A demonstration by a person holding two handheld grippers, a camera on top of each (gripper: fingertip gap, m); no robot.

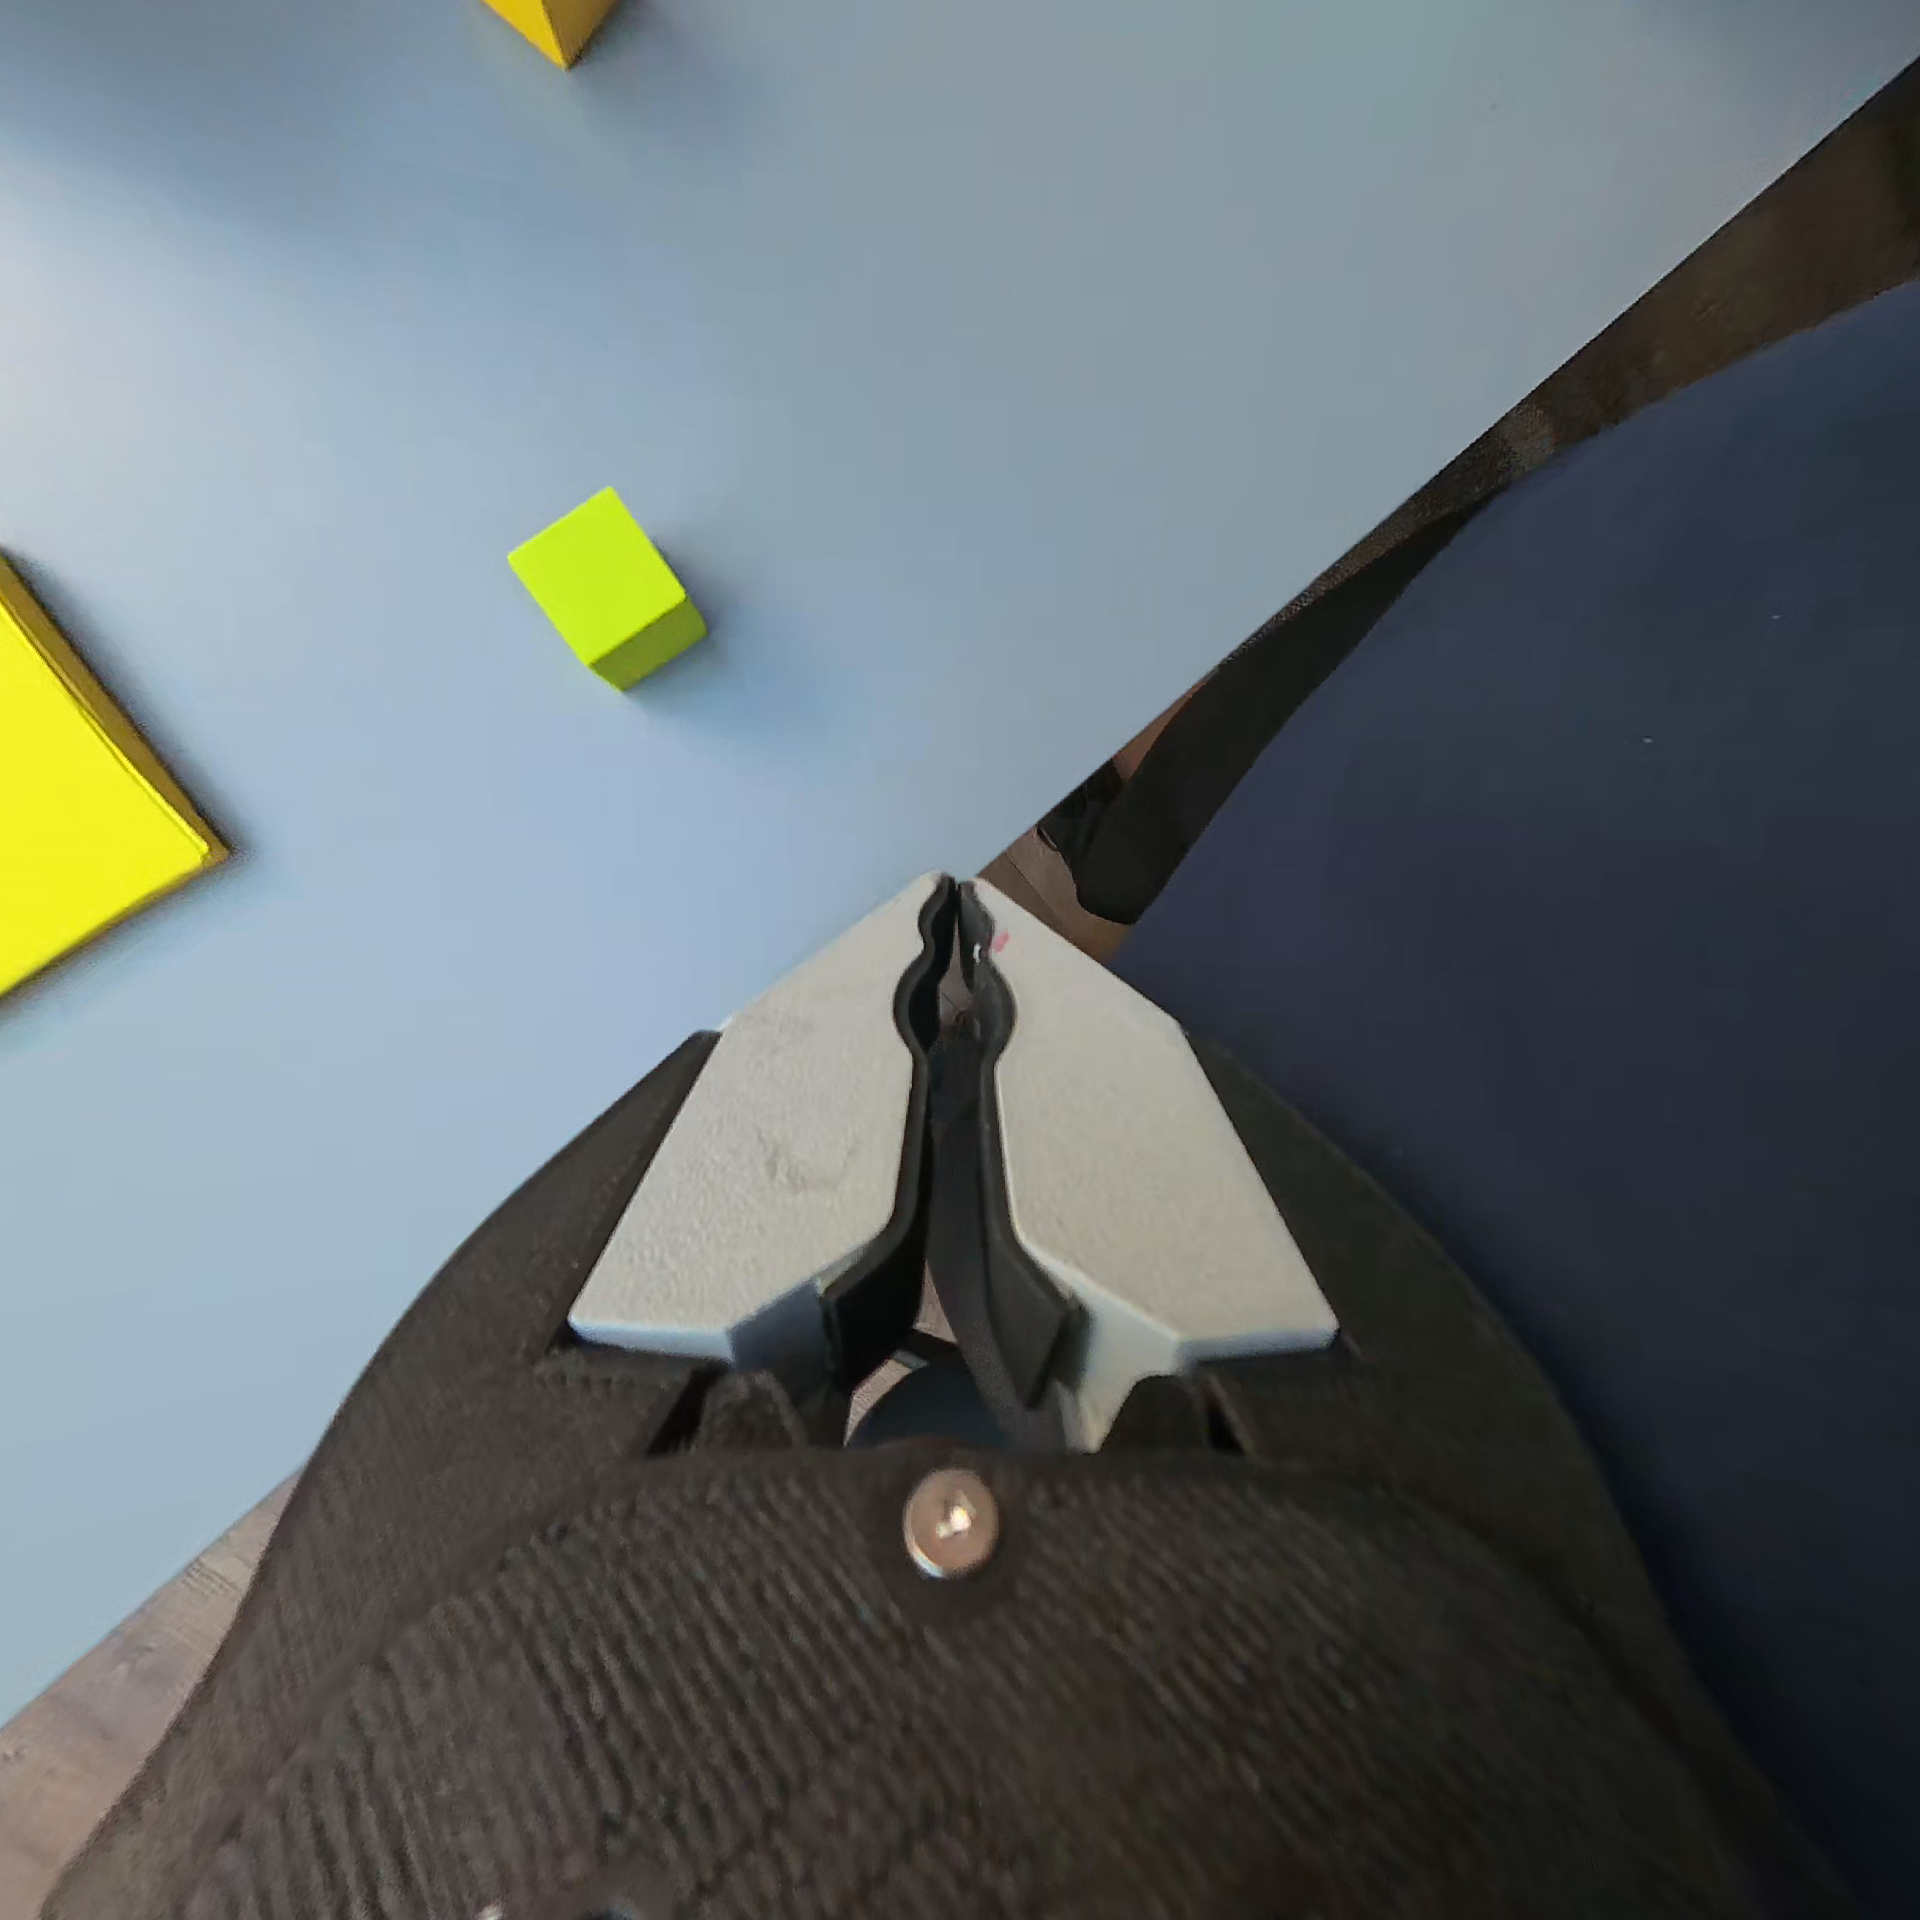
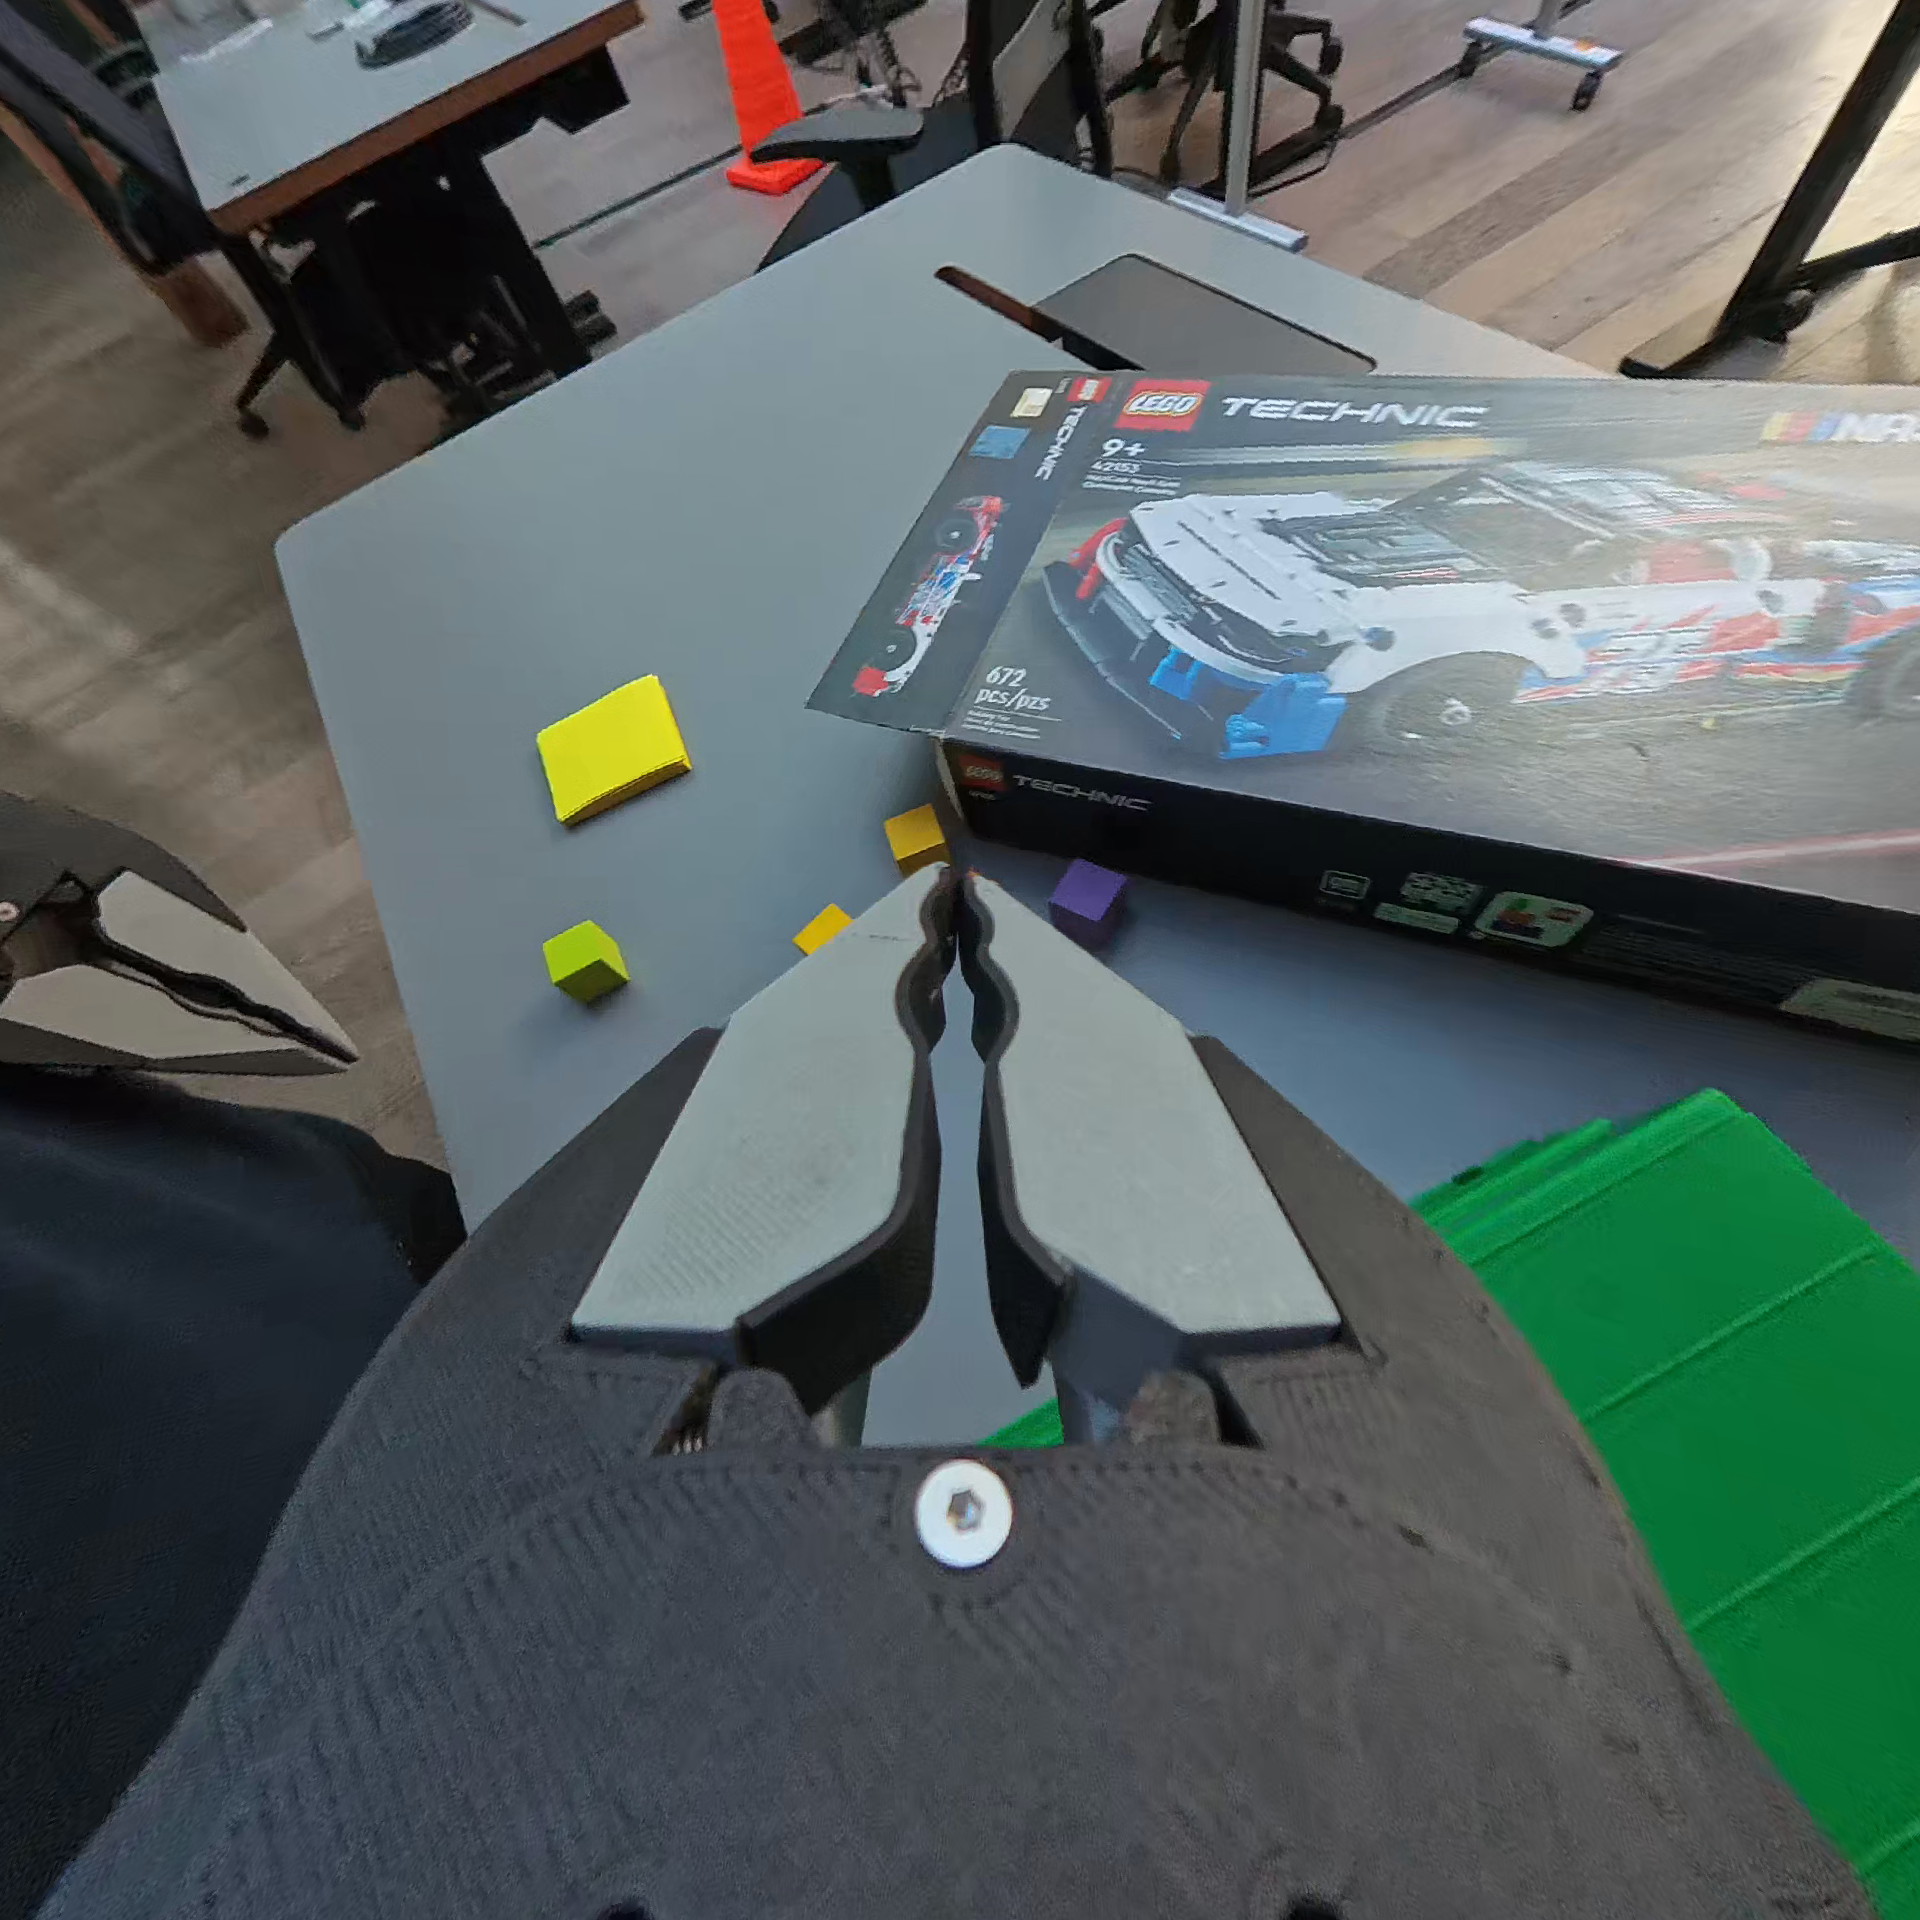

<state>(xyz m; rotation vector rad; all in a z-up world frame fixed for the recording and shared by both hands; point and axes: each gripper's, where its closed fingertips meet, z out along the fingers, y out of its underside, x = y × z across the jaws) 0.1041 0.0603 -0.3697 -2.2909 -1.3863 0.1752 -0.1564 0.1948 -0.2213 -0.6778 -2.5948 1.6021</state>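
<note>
My left gripper (image 1: 956,896) is shut with nothing between its pads. It hangs over the near edge of the blue-grey table (image 1: 935,364), and it also shows at the left edge of the right wrist view (image 2: 338,1051). A lime green cube (image 1: 608,587) lies ahead and to its left. My right gripper (image 2: 956,883) is shut above the table (image 2: 623,499). Close around its tips lie a yellow cube (image 2: 914,836), a second yellow cube (image 2: 823,928) and a purple cube (image 2: 1088,899). A sliver of orange shows right beside the tips. The lime cube (image 2: 585,961) lies farther left.
A yellow pad of notes (image 2: 613,748) (image 1: 73,790) lies on the left of the table. A large toy-car box (image 2: 1455,665) fills the right back. A green folded cover (image 2: 1714,1403) lies near right. A person's dark clothing (image 1: 1558,987) is at the table edge. To the green folded cover (image 2: 1714,1403): right tips about 20 centimeters, left tips about 45 centimeters.
</note>
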